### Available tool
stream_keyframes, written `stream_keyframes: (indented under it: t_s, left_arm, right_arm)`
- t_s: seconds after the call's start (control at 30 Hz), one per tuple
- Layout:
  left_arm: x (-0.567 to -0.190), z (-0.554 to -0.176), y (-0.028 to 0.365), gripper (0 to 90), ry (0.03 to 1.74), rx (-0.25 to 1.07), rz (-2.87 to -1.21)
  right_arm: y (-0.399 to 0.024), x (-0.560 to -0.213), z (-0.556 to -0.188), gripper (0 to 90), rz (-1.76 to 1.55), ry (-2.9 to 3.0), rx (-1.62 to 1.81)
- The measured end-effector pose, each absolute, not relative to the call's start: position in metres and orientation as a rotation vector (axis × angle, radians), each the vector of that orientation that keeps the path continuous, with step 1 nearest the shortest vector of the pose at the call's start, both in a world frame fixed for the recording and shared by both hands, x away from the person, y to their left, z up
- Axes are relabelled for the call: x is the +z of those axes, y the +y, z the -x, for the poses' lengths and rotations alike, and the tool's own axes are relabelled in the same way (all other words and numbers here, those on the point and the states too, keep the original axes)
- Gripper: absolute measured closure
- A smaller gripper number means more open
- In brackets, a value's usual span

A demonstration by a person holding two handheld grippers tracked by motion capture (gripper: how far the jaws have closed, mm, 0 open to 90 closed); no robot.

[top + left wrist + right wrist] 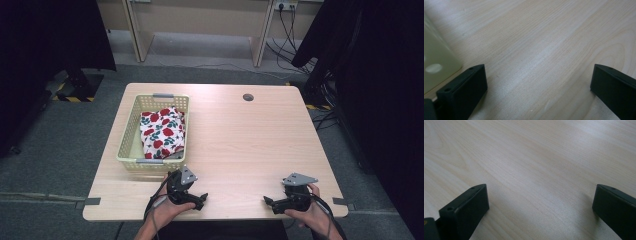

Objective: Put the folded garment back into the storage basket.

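Note:
A pale yellow plastic basket (129,131) stands on the left half of the wooden table (240,140). Inside it lies a folded white cloth (162,131) printed with red flowers and green leaves. My left gripper (201,199) rests low on the table near the front edge, just in front of the basket, open with bare wood between its jaws (539,82). The basket's wall (434,60) shows at the left of the left gripper view. My right gripper (268,202) sits near the front right, also open over bare wood (540,205).
A round grommet hole (248,97) sits near the table's far edge. Beyond the table are desk legs, cables on the grey floor (300,60) and dark curtains at both sides. The table's middle and right are bare wood.

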State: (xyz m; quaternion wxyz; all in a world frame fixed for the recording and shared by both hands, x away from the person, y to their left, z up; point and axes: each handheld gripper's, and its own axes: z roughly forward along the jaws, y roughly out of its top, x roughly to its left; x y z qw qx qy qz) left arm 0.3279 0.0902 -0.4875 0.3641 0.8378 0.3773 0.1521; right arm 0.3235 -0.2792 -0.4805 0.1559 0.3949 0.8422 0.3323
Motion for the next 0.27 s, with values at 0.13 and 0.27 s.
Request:
stream_keyframes:
  t_s: [0.13,0.27]
  left_arm:
    - [-0.4875,-0.328,0.0902,0.0,0.971,0.391,-2.156]
    - [-0.4876,-0.3287,0.09,0.0,0.97,0.39,-2.155]
  right_arm:
    - [-0.2782,-0.4807,-0.3227,0.6,-1.13,2.413,0.952]
    - [-0.2776,-0.4809,-0.3223,0.6,-1.127,2.414,0.956]
